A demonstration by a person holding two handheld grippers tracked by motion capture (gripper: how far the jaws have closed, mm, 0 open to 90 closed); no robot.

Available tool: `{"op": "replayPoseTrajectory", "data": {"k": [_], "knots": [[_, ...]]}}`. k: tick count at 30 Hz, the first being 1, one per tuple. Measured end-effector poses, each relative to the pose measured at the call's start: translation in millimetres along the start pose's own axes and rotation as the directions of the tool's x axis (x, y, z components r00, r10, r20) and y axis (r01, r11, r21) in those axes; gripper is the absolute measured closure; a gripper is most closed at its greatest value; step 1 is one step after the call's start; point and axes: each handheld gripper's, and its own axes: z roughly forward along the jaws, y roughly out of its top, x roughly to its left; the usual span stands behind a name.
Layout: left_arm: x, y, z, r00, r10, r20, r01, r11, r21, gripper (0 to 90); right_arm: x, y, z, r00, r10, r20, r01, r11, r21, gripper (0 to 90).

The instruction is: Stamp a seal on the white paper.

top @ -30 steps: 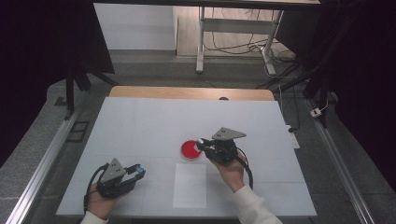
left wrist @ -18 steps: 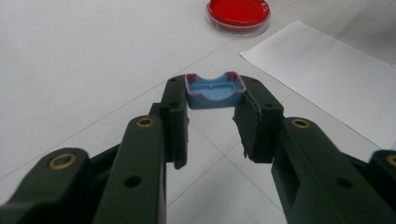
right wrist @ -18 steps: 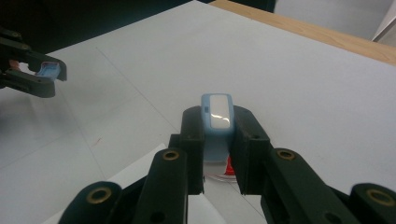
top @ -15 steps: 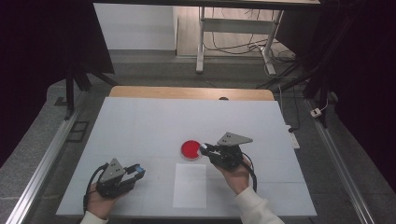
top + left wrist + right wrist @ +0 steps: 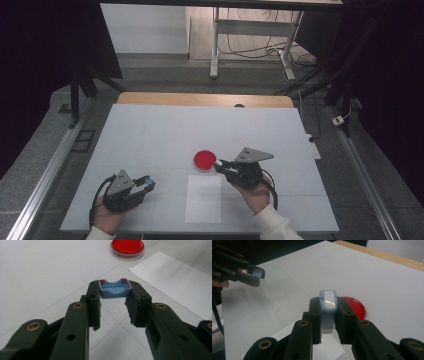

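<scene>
— Fingers on the left gripper, how do they stand?
— Pinching a small blue cap at their tips, its hollow side up, over the white desk.
— And the right gripper?
— Closed on a light blue piece with a white face, held upright just beside the red dish.
— Where does the dish sit?
— Mid-desk, close above a white sheet of paper. Both hands are near the front edge, well apart.
</scene>
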Motion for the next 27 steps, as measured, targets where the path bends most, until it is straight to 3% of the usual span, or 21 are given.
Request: {"op": "replayPoseTrajectory", "data": {"k": [13, 27], "knots": [[0.4, 0.0, -0.5, 1.0000, -0.002, -0.004, 0.002, 1.0000, -0.001, 65.1, 19.3, -4.7, -3.6, 0.9983, -0.039, -0.044, 0.040, 0.999, 0.018, 75.3], [0.4, 0.0, 0.0, 1.0000, -0.004, -0.002, 0.004, 1.0000, 0.000, 65.1, 33.3, -12.0, 4.2, 0.9933, -0.069, -0.092, 0.075, 0.995, 0.063, 75.2]]}}
